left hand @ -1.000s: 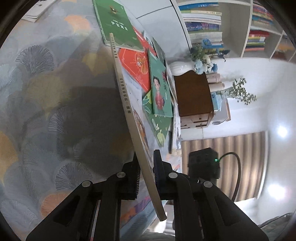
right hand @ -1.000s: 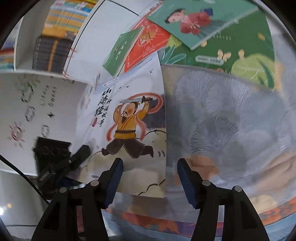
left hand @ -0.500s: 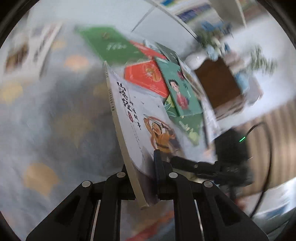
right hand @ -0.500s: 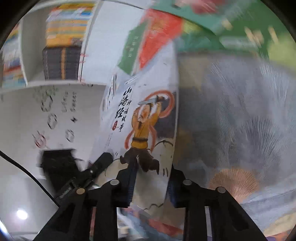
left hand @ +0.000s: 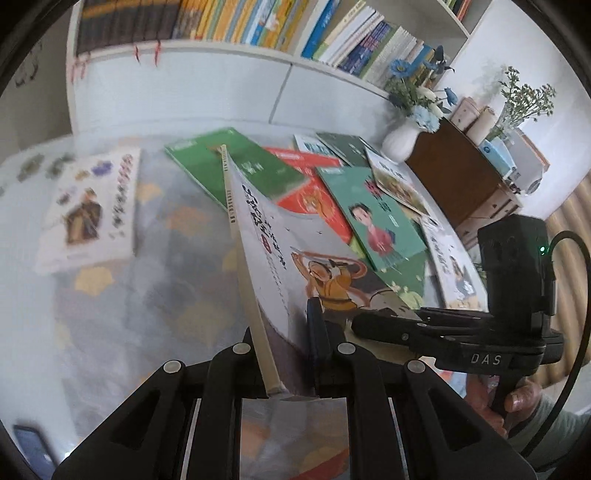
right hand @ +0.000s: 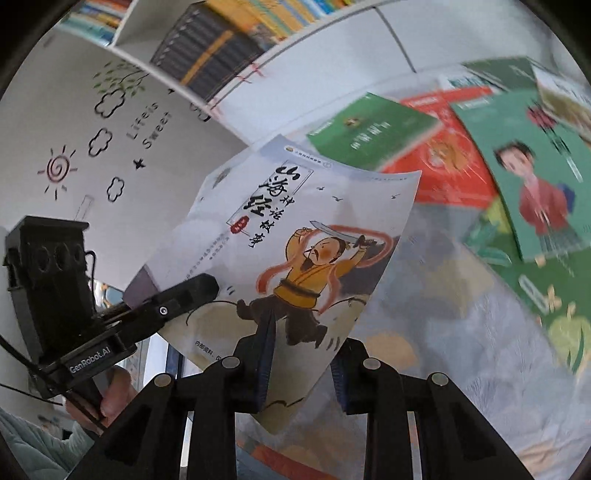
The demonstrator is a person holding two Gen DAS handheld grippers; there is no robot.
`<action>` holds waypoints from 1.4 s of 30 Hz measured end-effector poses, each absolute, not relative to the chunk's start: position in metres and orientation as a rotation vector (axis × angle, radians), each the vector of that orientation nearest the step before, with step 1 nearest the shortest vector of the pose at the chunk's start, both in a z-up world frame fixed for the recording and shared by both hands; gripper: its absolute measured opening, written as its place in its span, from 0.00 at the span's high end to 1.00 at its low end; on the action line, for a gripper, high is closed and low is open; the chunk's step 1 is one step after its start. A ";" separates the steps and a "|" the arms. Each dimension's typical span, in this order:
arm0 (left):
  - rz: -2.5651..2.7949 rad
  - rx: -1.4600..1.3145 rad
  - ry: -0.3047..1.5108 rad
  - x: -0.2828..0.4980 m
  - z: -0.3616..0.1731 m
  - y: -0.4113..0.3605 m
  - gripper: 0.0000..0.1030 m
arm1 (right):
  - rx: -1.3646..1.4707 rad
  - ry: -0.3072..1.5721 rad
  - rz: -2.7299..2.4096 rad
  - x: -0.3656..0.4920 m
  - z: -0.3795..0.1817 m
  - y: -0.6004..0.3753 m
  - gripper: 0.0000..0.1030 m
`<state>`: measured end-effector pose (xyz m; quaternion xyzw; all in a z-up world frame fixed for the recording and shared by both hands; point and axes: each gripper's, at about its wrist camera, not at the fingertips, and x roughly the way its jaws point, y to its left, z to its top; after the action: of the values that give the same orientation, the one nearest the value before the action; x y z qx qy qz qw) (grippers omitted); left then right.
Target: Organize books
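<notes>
Holding white picture book [left hand: 295,258] with warrior cover off patterned cloth [left hand: 147,295], tilted. My left gripper [left hand: 284,354] clenching its spine edge near bottom corner; my right gripper [right hand: 299,354] clamping its lower edge beside it, both pinching same book. Green book [left hand: 236,162], red book [left hand: 310,192] and teal book [left hand: 380,218] lying overlapped farther right on cloth. Another white book [left hand: 88,210] lying far left. Bookshelf [left hand: 221,29] standing behind.

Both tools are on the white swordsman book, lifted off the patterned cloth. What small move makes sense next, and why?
Probably carry the swordsman book a little further clear of the spread of other books on the cloth, both grips kept. The left tool pinches it near the spine and the right tool clamps its lower edge; the cover already bows, so letting go with one now would likely make it sag.
</notes>
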<state>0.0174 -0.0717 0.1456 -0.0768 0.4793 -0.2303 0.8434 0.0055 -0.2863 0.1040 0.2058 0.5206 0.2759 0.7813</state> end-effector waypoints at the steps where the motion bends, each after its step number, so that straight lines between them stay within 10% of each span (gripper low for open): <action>1: -0.476 -0.159 1.005 0.018 0.149 -0.070 0.90 | 0.432 1.117 0.607 0.009 0.108 -0.281 0.74; 42: -0.180 -0.340 0.982 0.155 0.076 0.111 0.87 | 0.127 1.145 0.764 0.189 0.070 -0.074 0.74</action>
<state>0.1553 0.1110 0.0760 -0.1623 0.4685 -0.0857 0.8642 0.1892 -0.0738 0.0700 0.0585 0.5282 0.3521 0.7705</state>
